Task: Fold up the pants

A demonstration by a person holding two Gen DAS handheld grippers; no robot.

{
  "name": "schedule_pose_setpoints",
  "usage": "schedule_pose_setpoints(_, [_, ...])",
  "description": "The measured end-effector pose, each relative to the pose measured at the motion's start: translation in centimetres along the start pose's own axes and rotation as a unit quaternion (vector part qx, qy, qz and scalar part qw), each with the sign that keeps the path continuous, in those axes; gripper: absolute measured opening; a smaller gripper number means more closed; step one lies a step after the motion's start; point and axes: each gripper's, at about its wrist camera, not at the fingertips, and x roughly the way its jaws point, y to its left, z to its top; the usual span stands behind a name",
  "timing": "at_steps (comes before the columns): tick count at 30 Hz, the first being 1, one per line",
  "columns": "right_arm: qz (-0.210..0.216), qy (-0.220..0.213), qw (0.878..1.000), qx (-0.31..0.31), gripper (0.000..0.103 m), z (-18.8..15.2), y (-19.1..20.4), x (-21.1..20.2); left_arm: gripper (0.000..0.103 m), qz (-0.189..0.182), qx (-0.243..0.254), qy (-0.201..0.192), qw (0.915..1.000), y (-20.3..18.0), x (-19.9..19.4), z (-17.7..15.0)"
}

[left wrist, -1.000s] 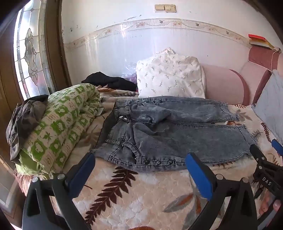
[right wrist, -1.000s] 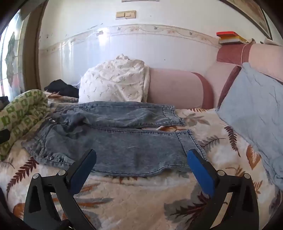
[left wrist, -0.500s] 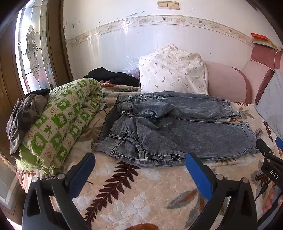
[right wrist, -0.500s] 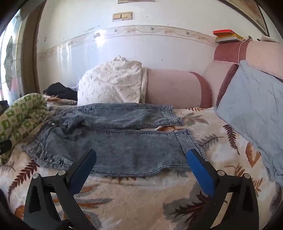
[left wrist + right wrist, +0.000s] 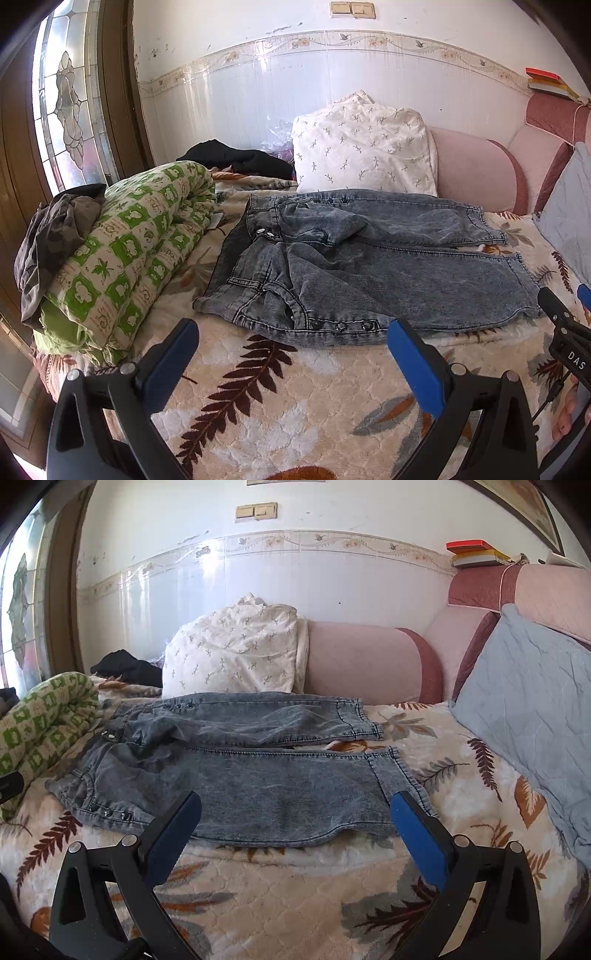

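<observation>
Grey washed denim pants [image 5: 369,266] lie spread flat on the leaf-patterned bedspread [image 5: 295,387], waist to the left and both legs running right. In the right wrist view the pants [image 5: 258,782] fill the middle, hems at the right. My left gripper [image 5: 291,354] hovers open just in front of the near waist corner, touching nothing. Just as wide open, my right gripper [image 5: 295,823] stands before the near leg's lower edge, close to the hem. The right gripper's tip [image 5: 565,321] shows at the right edge of the left wrist view.
A rolled green-and-white quilt [image 5: 129,254] with dark clothes [image 5: 55,236] on it lies at the left. A white floral pillow [image 5: 362,147] and pink headboard [image 5: 476,170] stand behind the pants. A grey-blue cushion [image 5: 535,709] leans at the right. Black clothing [image 5: 236,158] lies at the back.
Both grippers have drawn back and risen slightly, so the pants appear a little farther off and more of the bedspread shows in front. The pants have not moved.
</observation>
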Motion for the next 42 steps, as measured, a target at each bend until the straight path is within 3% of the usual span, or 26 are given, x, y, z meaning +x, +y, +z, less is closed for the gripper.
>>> schedule_pose_setpoints(42, [0.0, 0.002, 1.0, -0.003, 0.103, -0.21, 0.22, 0.27, 0.103, 0.007, 0.005, -0.007, 0.9999, -0.04, 0.13, -0.16])
